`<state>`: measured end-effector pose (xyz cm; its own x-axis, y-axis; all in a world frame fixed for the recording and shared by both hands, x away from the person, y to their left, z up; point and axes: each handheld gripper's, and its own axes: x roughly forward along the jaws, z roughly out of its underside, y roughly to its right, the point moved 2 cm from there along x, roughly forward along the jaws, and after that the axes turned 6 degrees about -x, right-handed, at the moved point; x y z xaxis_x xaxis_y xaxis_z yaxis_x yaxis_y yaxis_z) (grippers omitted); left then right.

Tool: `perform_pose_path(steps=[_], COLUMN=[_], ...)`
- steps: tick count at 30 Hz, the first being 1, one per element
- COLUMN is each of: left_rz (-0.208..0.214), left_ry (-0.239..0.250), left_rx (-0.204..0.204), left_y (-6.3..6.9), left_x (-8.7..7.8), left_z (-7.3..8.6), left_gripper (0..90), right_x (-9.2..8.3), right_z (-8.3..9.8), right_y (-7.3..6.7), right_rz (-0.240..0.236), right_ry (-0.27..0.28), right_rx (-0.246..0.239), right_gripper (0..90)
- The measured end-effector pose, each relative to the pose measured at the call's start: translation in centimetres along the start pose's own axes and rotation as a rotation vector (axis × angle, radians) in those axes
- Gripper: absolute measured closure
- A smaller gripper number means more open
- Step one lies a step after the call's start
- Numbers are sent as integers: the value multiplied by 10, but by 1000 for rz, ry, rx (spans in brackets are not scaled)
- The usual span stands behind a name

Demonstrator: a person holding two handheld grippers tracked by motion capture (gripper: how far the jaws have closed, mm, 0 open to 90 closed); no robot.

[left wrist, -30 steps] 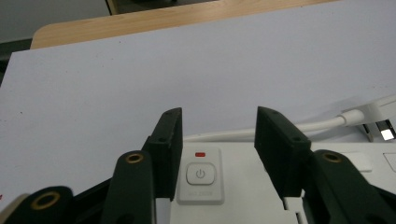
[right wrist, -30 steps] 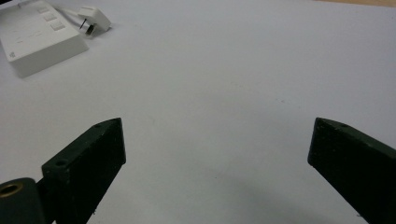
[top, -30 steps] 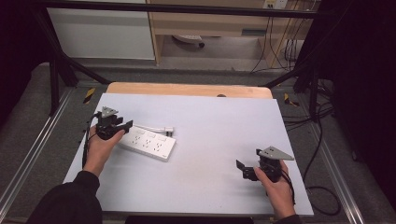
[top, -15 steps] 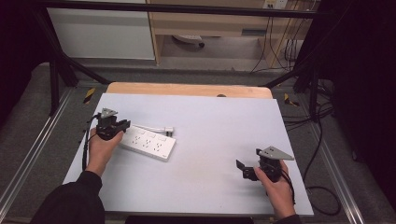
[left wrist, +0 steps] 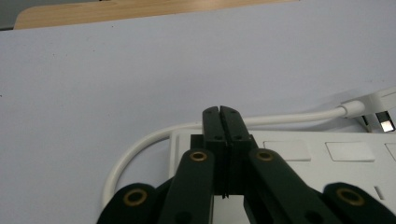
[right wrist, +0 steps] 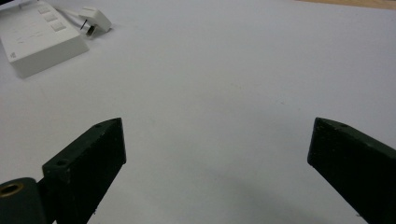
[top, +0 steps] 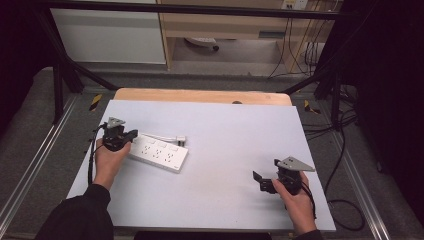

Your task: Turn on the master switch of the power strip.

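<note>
Left gripper has just clenched tight, nothing between the jaws, over the power strip's left end; right gripper sits released, near right.

I see a pale grey table with a wooden far edge. Beyond it stand a white cabinet and wooden shelving. Cables hang far right over grey floor.

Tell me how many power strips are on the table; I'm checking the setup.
1. The white power strip lies on the table's left half, at the left gripper, plug beside it.
</note>
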<state>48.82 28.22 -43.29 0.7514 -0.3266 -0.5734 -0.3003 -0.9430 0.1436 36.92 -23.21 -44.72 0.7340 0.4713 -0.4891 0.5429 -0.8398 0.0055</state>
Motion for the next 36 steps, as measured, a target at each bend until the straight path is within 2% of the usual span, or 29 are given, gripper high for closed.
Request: perform_pose_path(steps=[19, 25, 30, 36], left_rz=[8, -15, -40, -45], left_ry=[-31, -33, -44, -44], left_rx=[26, 29, 58, 49], left_y=[5, 1, 0, -3], left_x=[9, 9, 11, 10], left_z=[4, 6, 6, 6], left_gripper=[900, 900, 900, 900], right_x=[-1, -1, -1, -1], right_z=[-1, -1, -1, -1], right_y=[1, 1, 1, 1], right_rz=[-1, 0, 0, 1], right_ry=[4, 3, 4, 4], right_rx=[-1, 0, -4, -3], right_gripper=[50, 50, 50, 50])
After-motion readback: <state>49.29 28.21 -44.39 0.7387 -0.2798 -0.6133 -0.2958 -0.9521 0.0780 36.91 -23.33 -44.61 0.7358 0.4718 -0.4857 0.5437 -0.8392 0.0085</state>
